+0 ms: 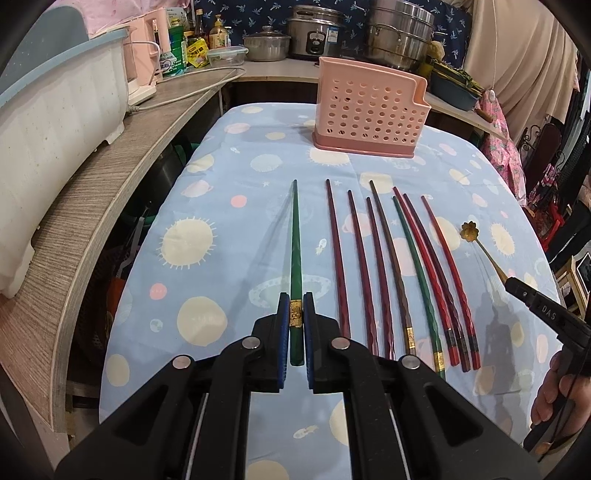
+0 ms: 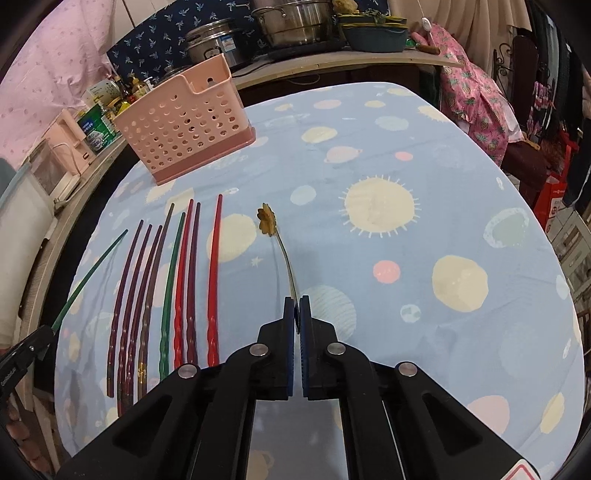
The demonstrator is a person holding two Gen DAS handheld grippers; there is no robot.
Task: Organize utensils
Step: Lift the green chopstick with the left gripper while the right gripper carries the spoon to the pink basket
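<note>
My left gripper [image 1: 296, 301] is shut on a green chopstick [image 1: 295, 236] near its gold band, and the stick is lifted off the cloth with its tip pointing away. My right gripper [image 2: 296, 301] is shut on the thin handle of a gold flower-shaped spoon [image 2: 267, 220], whose bowl points away. Several red, dark red and green chopsticks [image 1: 388, 273] lie side by side on the blue planet-print cloth [image 1: 221, 206], between the two grippers. A pink perforated utensil holder [image 1: 367, 110] stands at the far end of the table. In the left wrist view the right gripper [image 1: 511, 282] holds the spoon [image 1: 470, 229] at the right.
A wooden counter [image 1: 110, 177] curves along the left, with a white-and-blue dish rack [image 1: 55, 110], a pink appliance and bottles on it. Metal pots [image 1: 317, 31] stand behind the holder. A person's hand [image 1: 554, 398] shows at the lower right edge. Clothing and furniture stand to the right.
</note>
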